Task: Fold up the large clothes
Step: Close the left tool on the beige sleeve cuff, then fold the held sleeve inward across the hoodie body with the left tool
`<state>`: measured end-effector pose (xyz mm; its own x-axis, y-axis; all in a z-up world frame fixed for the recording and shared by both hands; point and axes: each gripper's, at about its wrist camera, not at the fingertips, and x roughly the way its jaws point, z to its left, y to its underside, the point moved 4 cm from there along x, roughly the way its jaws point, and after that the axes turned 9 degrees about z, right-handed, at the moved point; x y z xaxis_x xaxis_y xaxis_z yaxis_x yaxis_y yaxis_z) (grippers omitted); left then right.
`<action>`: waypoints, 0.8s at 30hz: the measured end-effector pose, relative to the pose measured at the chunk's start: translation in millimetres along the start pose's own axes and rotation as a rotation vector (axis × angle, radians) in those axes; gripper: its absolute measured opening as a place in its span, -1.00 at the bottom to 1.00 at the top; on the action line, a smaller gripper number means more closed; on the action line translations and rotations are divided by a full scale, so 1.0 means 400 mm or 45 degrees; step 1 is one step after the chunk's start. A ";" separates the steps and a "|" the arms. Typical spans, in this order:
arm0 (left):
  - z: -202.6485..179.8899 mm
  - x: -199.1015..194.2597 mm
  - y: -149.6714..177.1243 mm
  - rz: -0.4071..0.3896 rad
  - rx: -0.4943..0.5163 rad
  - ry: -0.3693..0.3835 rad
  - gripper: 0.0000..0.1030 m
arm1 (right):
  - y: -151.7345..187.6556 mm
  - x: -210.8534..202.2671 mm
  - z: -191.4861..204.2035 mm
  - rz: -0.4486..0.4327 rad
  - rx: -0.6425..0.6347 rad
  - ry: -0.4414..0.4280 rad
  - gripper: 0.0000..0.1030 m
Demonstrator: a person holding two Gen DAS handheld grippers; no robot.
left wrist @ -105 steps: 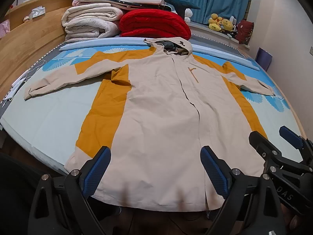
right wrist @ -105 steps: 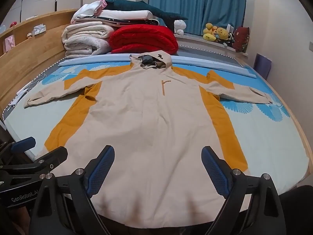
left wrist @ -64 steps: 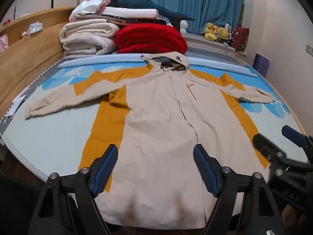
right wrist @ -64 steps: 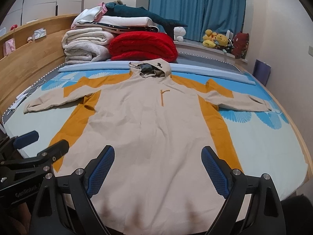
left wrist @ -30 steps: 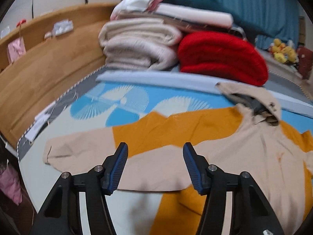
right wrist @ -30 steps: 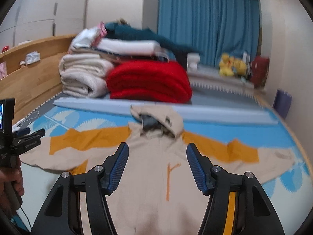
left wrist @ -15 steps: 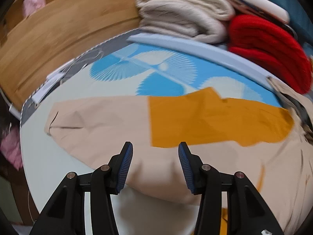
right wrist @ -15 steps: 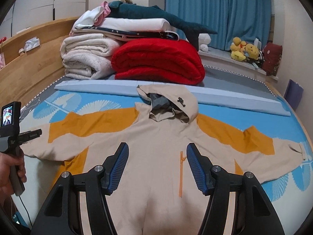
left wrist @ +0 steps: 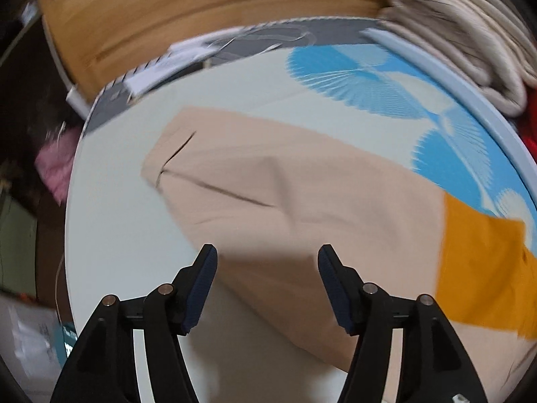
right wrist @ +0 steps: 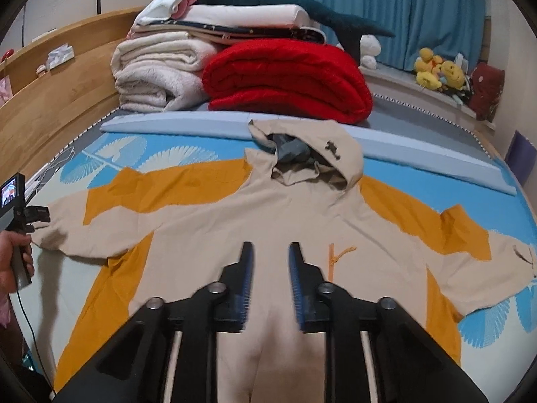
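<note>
**Two grippers over a coat spread on the bed**

One beige-and-orange hooded coat [right wrist: 214, 235] lies flat, front up, on the bed [right wrist: 419, 171], its hood [right wrist: 312, 154] toward the stacked bedding and both sleeves stretched out to the sides. The sheet under it is pale with blue fan prints.

The left gripper [left wrist: 266, 280] points down at the coat's left sleeve [left wrist: 268, 181], near the cuff end. Its jaws are opening and stand fairly wide; the sleeve's lower edge runs beneath the gap, but the pads [left wrist: 201, 288] press on no cloth. This view is blurred. In the right wrist view the same gripper shows at the far left edge, held in a hand [right wrist: 13, 262] just beside the sleeve's cuff.

The right gripper [right wrist: 270, 262] hangs over the middle of the coat's chest, below the hood and just beside the small orange mark [right wrist: 335, 255]. Its jaws are closing and stand narrow, with only bare air seen between the pads [right wrist: 246, 282]; whether they touch the cloth cannot be told.

Behind the hood sit a red blanket [right wrist: 288, 77] and folded cream blankets [right wrist: 157, 70], touching each other. A wooden headboard [right wrist: 50, 100] runs along the left side, and blue curtains [right wrist: 402, 10] hang at the back.
</note>
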<state>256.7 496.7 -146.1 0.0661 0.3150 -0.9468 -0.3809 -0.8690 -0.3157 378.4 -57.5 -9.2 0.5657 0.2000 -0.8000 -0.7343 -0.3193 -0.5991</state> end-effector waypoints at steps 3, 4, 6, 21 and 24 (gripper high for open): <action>0.040 0.042 -0.019 0.048 -0.067 -0.002 0.16 | 0.006 0.027 0.004 0.020 -0.002 0.005 -0.17; 0.049 0.053 -0.022 0.065 -0.082 0.000 0.16 | 0.007 0.037 0.006 0.028 0.001 0.001 -0.11; 0.066 0.084 -0.023 0.123 -0.123 0.016 0.16 | 0.012 0.057 0.011 0.051 0.016 -0.009 -0.08; 0.006 -0.044 -0.042 -0.074 -0.076 0.169 -1.00 | 0.038 0.095 0.032 0.116 0.017 -0.045 -0.12; -0.100 -0.197 -0.023 -0.246 0.119 0.259 -1.00 | 0.036 0.083 0.030 0.113 0.013 -0.039 -0.51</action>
<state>291.8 464.6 -71.3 0.3258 0.3803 -0.8656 -0.4259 -0.7584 -0.4935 382.0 -44.5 -45.0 0.4863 0.1999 -0.8506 -0.7850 -0.3275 -0.5258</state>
